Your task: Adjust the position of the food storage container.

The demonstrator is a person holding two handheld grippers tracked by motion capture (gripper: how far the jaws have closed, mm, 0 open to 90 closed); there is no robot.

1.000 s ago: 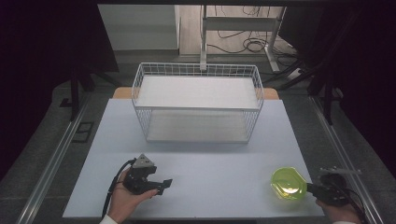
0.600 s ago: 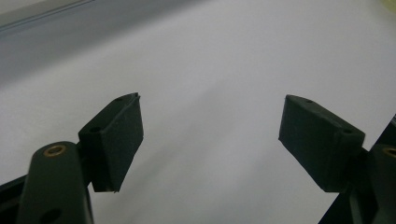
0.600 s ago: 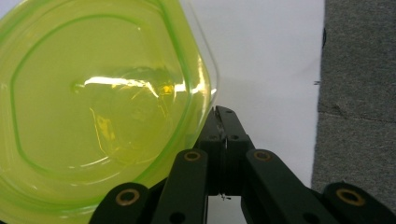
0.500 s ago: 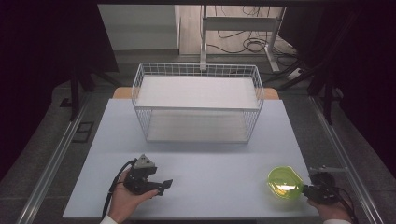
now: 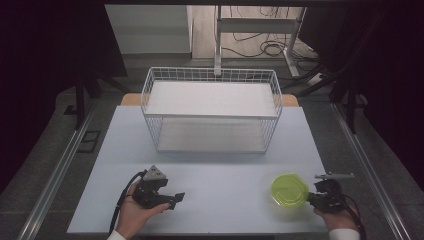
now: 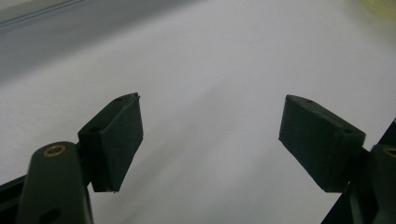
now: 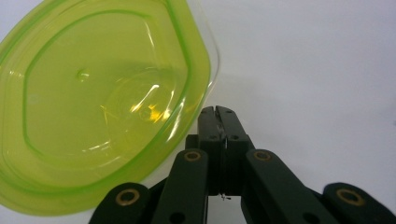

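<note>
The yellow-green plastic container lies on the table, in front of the wire basket and toward its right end, well apart from it. Your right gripper is at the side of the container away from the basket's middle. Its jaws are pressed together, and the clear thin rim of the container runs down to them. I cannot tell for sure whether this rim is pinched between them or only passes beside them.

The container looks thin, see-through and empty, so I judge it very light and a little flexible. The surface is glossy, so it may slip, and the wall may bend if you squeeze hard. It does not look fragile. The best place to take it is the flat rim, with a gentle but firm pinch. Held at one edge only, it will probably tilt or swing.

Your left gripper is in front of the basket's left part, low over the table, with the jaws spread wide and nothing between them.
</note>
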